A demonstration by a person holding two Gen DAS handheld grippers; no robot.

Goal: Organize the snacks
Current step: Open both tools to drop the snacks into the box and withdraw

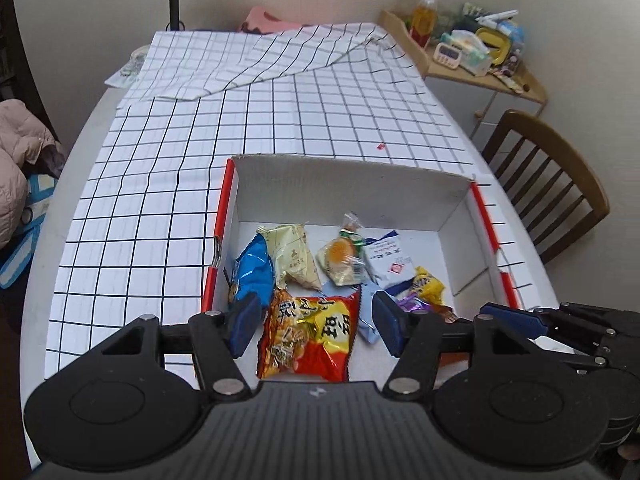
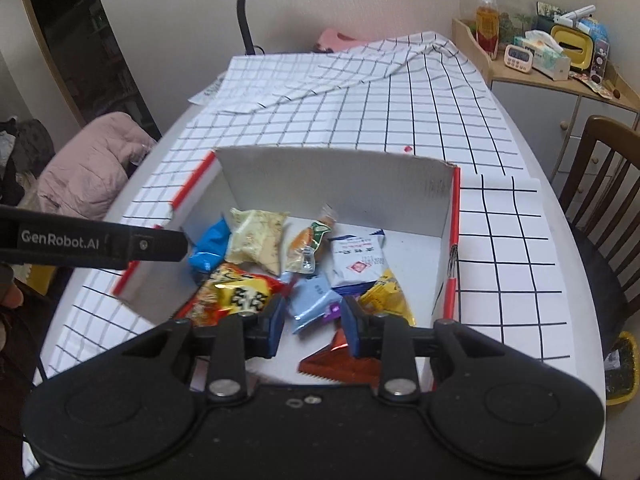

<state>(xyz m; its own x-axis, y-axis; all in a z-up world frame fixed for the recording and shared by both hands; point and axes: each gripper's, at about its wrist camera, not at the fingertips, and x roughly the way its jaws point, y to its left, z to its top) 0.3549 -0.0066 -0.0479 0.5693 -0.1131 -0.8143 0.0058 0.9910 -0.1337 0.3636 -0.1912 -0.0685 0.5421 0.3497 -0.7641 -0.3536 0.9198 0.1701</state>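
Both claws are hovering over the near end of the white box (image 1: 352, 184) sitting on the checked tabletop (image 1: 168, 184). The left claw (image 1: 316, 326) is standing wide, nothing pinched, above the red snack packet (image 1: 308, 340). The right claw (image 2: 312, 322) is gaping narrowly (empty too) over the pale blue packet (image 2: 310, 300).
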